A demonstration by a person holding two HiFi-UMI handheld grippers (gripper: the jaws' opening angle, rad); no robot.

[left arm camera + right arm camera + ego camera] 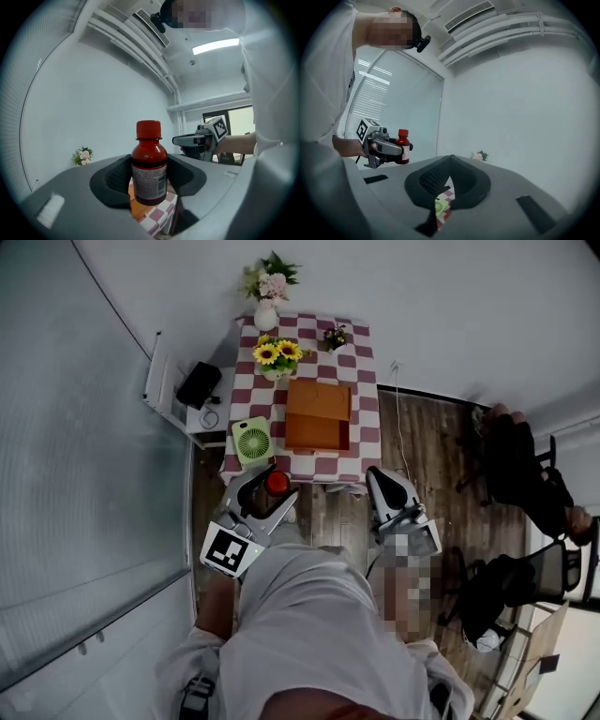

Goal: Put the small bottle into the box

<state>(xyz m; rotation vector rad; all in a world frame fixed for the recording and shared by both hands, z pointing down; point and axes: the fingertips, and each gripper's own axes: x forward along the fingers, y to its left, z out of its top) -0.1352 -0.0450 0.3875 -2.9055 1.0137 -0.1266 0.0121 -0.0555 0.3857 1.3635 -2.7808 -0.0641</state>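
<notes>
left gripper [273,486] pinches the bottle [149,169] upright by its body, red cap up. right gripper [451,161] is empty, its jaws pressed together. in the head view the box [317,413] sits on the table [362,360], at 1 o'clock from the bottle.

A white short-sleeved shirt [319,615] fills the head view's lower middle. The grey plastic left gripper [277,482] and matching right gripper [382,476] carry dark ribbed pads; a black-and-white square-marker cube [230,551] caps the left one.
</notes>
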